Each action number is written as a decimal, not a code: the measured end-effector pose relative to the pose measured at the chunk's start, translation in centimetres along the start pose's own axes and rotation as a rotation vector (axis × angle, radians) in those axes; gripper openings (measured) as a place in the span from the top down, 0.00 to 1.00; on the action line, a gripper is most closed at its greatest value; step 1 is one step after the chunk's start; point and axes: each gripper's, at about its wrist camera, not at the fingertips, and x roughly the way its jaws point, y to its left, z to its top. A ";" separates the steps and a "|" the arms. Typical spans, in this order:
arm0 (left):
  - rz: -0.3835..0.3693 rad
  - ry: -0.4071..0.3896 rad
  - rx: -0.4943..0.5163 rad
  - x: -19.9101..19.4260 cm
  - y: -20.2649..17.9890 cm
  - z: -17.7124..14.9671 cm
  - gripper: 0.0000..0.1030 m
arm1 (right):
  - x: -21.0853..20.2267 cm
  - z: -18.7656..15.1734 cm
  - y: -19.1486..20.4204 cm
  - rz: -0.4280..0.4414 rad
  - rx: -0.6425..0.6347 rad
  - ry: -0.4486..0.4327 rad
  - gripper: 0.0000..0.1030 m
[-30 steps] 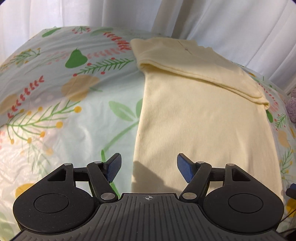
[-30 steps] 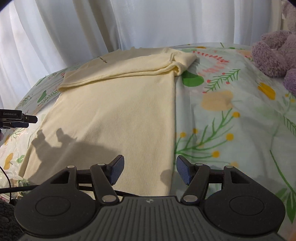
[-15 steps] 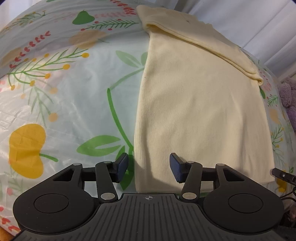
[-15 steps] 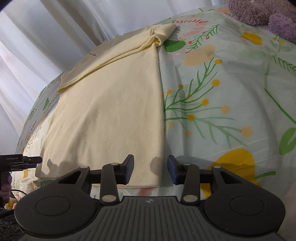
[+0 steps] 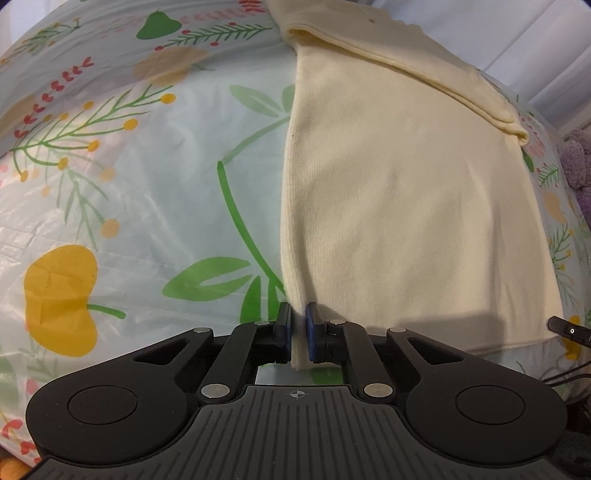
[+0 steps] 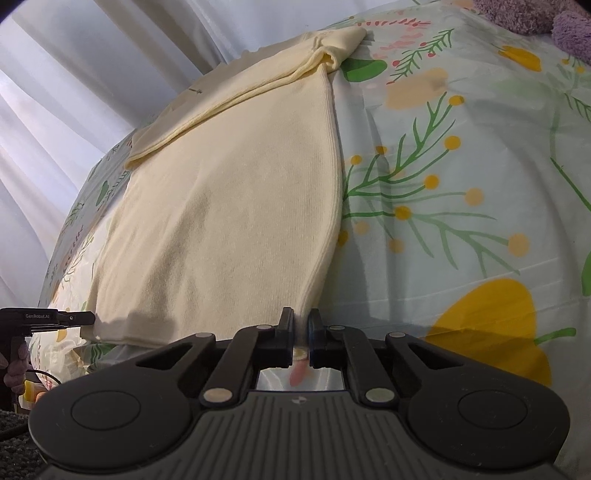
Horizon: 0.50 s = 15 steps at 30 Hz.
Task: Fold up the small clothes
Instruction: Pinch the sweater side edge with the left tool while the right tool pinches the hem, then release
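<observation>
A pale yellow garment (image 5: pixel 406 203) lies flat on the flowered bed sheet (image 5: pixel 147 184), its far end folded over in a band. My left gripper (image 5: pixel 299 310) pinches the near left corner of the hem; its jaws are closing and the pads press on the cloth. In the right wrist view the same garment (image 6: pixel 229 206) runs away from me. My right gripper (image 6: pixel 302 314) grips the near right corner, jaws closing with cloth squeezed between the pads. The left gripper's body (image 6: pixel 48 319) shows at the far corner of the hem.
A purple plush toy (image 6: pixel 535 14) sits at the far right of the bed, also in the left wrist view (image 5: pixel 576 162). White curtains (image 6: pixel 92 74) hang behind the bed. Bare sheet (image 6: pixel 461 184) lies on both sides of the garment.
Both grippers came down to the garment's near hem and their jaws went from wide apart to shut, each on one near corner of the cloth.
</observation>
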 end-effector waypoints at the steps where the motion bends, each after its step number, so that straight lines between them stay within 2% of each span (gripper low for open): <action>1: -0.001 -0.001 0.004 0.0 -0.1 0.1 0.92 | 0.0 0.0 -0.2 0.008 0.011 0.000 0.94; 3: -0.024 -0.013 -0.003 -0.3 -0.1 0.4 0.92 | -0.1 0.2 -0.7 0.036 0.050 -0.002 0.94; 6: -0.087 -0.074 -0.041 -1.6 -0.2 1.5 0.92 | -0.4 0.7 -1.5 0.090 0.120 -0.023 0.94; 10: -0.132 -0.201 -0.059 -3.7 -0.5 4.4 0.92 | -0.8 2.9 -2.1 0.153 0.180 -0.092 0.95; 15: -0.060 -0.336 -0.028 -4.0 -1.5 9.2 0.92 | -0.1 7.3 -1.6 0.158 0.154 -0.201 0.95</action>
